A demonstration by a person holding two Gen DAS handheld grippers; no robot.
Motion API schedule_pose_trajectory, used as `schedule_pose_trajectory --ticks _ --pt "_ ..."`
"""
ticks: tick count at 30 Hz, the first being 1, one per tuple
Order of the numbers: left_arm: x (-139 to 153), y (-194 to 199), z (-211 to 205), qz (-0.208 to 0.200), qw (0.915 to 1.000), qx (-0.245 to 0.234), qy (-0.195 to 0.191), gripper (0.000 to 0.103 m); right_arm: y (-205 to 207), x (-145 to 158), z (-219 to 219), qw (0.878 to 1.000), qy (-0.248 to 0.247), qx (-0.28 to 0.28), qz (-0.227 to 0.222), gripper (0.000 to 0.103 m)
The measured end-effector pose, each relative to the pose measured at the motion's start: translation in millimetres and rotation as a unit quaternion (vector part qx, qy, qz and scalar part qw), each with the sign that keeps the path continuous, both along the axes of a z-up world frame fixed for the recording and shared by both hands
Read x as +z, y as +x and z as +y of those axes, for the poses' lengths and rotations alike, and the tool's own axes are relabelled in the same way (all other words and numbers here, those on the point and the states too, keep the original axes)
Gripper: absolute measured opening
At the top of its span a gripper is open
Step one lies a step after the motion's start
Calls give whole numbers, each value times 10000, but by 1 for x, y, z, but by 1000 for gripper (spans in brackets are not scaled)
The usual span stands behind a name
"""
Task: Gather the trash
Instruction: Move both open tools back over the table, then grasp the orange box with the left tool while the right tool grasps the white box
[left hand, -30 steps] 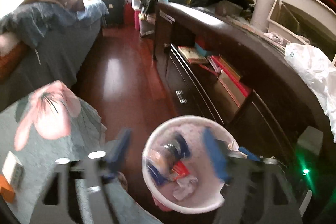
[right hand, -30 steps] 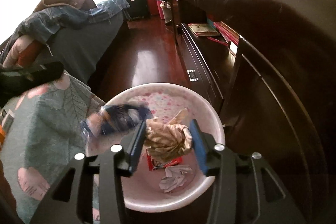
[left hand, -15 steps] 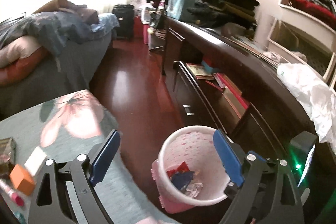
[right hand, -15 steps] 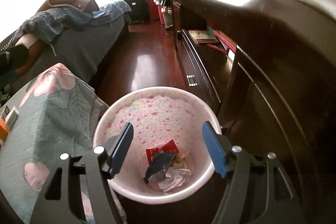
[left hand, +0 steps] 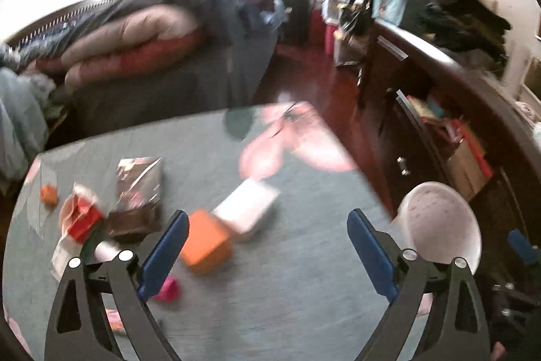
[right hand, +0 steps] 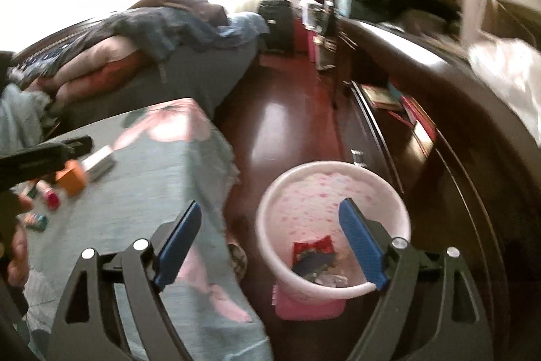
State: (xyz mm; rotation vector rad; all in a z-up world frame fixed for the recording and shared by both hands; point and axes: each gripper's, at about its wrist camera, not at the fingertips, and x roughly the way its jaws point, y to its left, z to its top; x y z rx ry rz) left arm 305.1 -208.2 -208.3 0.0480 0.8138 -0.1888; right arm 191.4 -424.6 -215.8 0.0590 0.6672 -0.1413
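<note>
A pink-white trash bin [right hand: 333,192] stands on the floor between the table and the dark cabinet, with wrappers [right hand: 312,256] inside. It also shows in the left wrist view [left hand: 439,219]. My right gripper [right hand: 270,239] is open and empty, above the bin's left rim and the table edge. My left gripper [left hand: 267,246] is open and empty over the teal floral tablecloth [left hand: 297,276]. On the table lie an orange box [left hand: 206,242], a white box [left hand: 247,208], a silver-dark wrapper [left hand: 138,181], a red-white packet [left hand: 79,219] and a pink item [left hand: 167,290].
A long dark cabinet [right hand: 439,131] with books runs along the right. A bed with bedding [left hand: 152,32] lies behind the table. Red-brown floor [right hand: 280,124] runs between them. The left gripper's body shows in the right view [right hand: 40,158].
Both grippers dropped their trash into the bin and opened. Both have since pulled back and swung left; the left one now faces the table top.
</note>
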Motion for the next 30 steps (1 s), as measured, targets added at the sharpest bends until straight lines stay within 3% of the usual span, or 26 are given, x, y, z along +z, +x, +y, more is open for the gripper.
schedule_pose_trajectory --ticks 2,5,11,14,23,30 --pt "-10 8 12 150 9999 36 22 93 1 5 15 9999 -67 141 -25 84" --pt "-24 18 20 327 9992 19 246 84 4 13 37 9993 -97 350 -80 85" --pt "-32 18 29 345 9988 -36 334 48 17 23 70 9978 -166 642 -57 84" --pt "-27 15 44 331 9994 21 25 47 27 27 88 9965 -195 808 -26 84" --pt "14 -18 111 -248 9979 557 -199 48 84 22 157 9884 -137 1480 325 85" --pt "23 -28 153 -251 9952 821 -461 48 133 1 192 9803 -338 1843 623 85"
